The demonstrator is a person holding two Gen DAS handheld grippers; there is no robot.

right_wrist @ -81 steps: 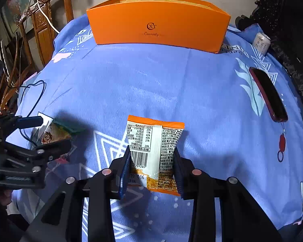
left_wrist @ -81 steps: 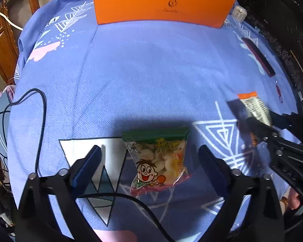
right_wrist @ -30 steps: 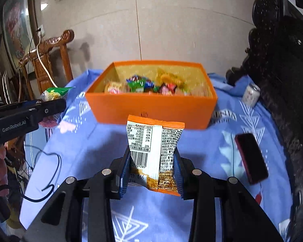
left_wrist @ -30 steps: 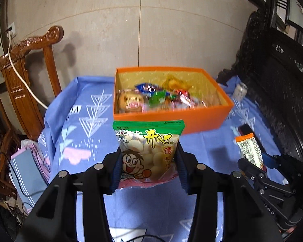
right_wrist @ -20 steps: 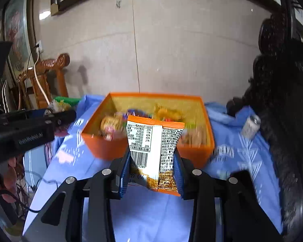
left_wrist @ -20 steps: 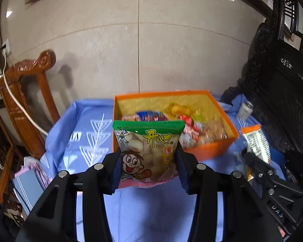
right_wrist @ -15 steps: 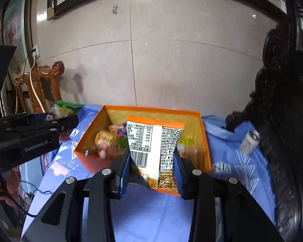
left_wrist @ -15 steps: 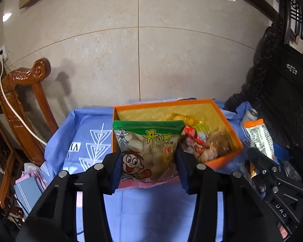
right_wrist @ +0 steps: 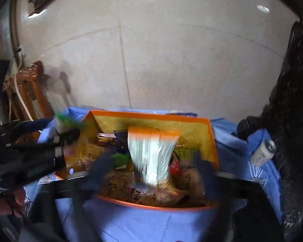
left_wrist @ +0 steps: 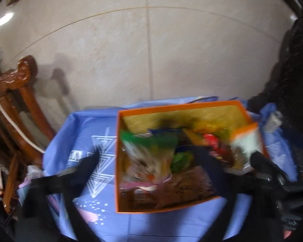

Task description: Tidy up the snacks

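An orange box (left_wrist: 171,207) full of snacks stands on the blue cloth. In the left wrist view my left gripper (left_wrist: 149,161) hangs over the box's left half and its jaws are opening. The green-topped puff bag (left_wrist: 147,153) is a blur between the spread fingers, and no pad touches it. In the right wrist view my right gripper (right_wrist: 152,168) is over the box (right_wrist: 151,116), and its jaws are opening too. The orange-and-white packet (right_wrist: 151,153) streaks downward between them, free of the pads. That packet (left_wrist: 246,145) also shows at the box's right edge in the left wrist view.
A carved wooden chair (left_wrist: 20,92) stands left of the table, against the tiled wall. A drink can (right_wrist: 262,151) stands on the blue tablecloth (left_wrist: 80,131) right of the box. Dark carved furniture (left_wrist: 293,80) closes the right side. A hand (right_wrist: 8,201) holds the left gripper.
Both grippers came forward over the orange box with their packets. Their jaws have spread wide, and both packets have left the pads and are dropping, blurred.
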